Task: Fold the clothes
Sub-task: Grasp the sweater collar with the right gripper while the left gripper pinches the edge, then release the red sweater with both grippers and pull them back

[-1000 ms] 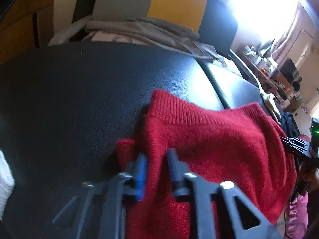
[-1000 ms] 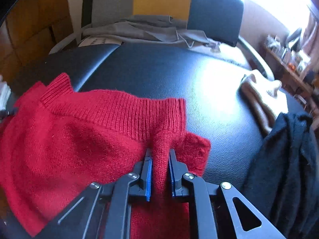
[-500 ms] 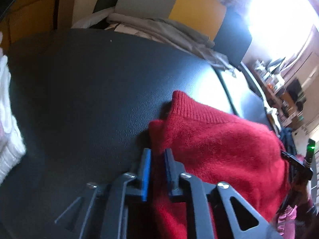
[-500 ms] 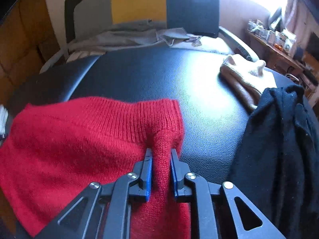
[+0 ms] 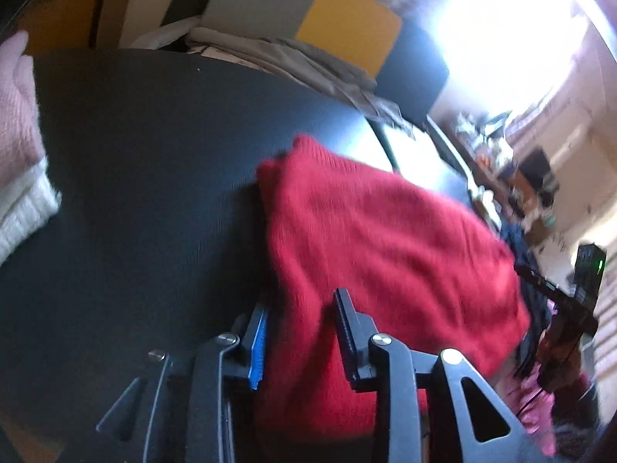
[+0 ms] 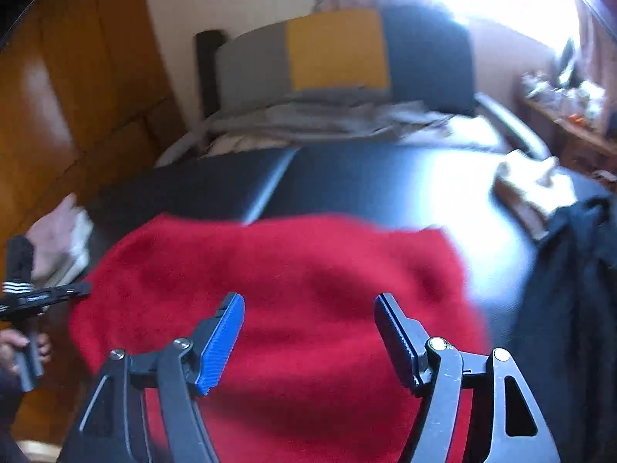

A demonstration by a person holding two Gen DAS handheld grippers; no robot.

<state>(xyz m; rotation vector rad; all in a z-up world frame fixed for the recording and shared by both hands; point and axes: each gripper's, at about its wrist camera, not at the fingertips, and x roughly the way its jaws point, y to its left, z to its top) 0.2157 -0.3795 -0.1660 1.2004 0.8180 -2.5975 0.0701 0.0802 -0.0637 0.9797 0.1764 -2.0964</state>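
strong daylight floods in from the upper right of both views, blown out to white. glare shines on the black tabletop (image 6: 443, 177). motion blur smears the red sweater (image 5: 385, 239); fisheye distortion bends and darkens the edges.

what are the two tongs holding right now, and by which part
Nothing is gripped. The right tongs stand wide and opening over the red sweater. The left tongs are opening too, fabric loose between their pads.

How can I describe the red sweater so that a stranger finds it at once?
Find the black table. The red sweater lies folded at its near edge, under both grippers. It is the only red garment: the one to its right is black, the pile to its left pale.
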